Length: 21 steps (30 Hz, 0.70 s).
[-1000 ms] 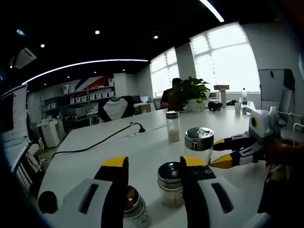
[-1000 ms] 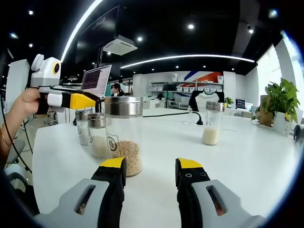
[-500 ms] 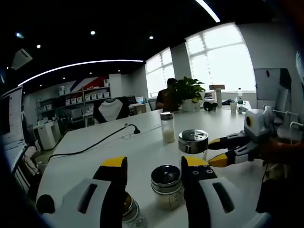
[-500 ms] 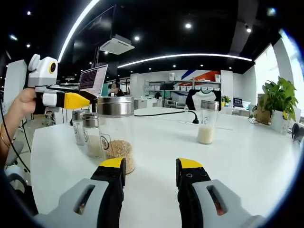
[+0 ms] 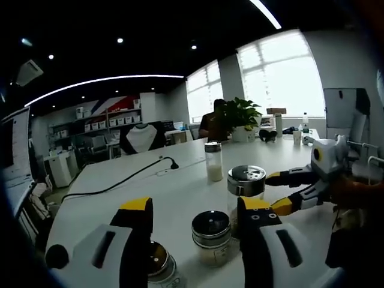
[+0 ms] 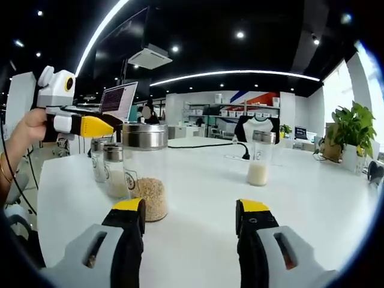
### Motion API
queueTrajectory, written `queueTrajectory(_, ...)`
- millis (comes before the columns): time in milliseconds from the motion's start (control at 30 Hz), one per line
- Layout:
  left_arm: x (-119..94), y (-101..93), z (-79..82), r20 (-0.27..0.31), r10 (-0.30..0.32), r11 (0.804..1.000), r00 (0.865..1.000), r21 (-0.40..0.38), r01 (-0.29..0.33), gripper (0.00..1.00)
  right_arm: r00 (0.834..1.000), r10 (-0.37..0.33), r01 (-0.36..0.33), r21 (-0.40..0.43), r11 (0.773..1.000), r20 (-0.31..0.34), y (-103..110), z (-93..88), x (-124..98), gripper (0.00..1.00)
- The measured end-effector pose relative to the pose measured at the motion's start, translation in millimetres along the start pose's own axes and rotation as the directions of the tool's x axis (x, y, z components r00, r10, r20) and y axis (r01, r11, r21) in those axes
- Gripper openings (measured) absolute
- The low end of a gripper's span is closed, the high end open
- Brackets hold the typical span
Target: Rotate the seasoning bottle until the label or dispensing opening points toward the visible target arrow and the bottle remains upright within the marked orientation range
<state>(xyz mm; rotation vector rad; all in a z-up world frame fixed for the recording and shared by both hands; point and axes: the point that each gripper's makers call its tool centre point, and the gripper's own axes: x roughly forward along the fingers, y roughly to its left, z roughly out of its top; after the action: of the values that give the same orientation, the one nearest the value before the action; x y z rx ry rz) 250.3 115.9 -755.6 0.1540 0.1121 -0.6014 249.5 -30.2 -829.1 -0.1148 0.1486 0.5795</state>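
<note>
The seasoning jar is clear glass with a perforated metal lid and tan grains at its bottom. It stands upright on the white table, ahead of my right gripper and a little left of its gap. That gripper is open and holds nothing. In the left gripper view the same jar stands just beyond my open left gripper, partly hidden by its right jaw. The right gripper reaches in from the right, its yellow tips spread beside the jar. The left gripper hovers behind the jar's lid.
Two small metal-lidded shakers stand close to the jar, seen again as shakers. A tall bottle of white powder stands farther back. A black cable crosses the table. A potted plant and a seated person are at the far end.
Both grippers' jaws have spread wider, the right one more. The jar and shakers stand where they were; the views shifted slightly.
</note>
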Motion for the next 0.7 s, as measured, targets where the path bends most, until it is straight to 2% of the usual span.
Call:
queueTrajectory(133,0,0.2,0.7,0.004,0.002,1.0,1.0,-0.003,-0.002,0.6,1.0,-0.003,0.003,0.009,1.0,-0.002,-2,-0.7,-1,0.62)
queueTrajectory(467,1,4.3,-0.1,0.0,0.023,1.0,1.0,-0.016,-0.023,0.7,1.0,-0.017,0.017,0.013,1.0,-0.005,-10,-1.3,-3,0.62)
queueTrajectory(700,2,3.6,-1.1,-0.001,0.017,1.0,1.0,-0.021,-0.017,0.71,1.0,-0.024,0.024,0.017,1.0,-0.009,-14,-1.8,-3,0.6)
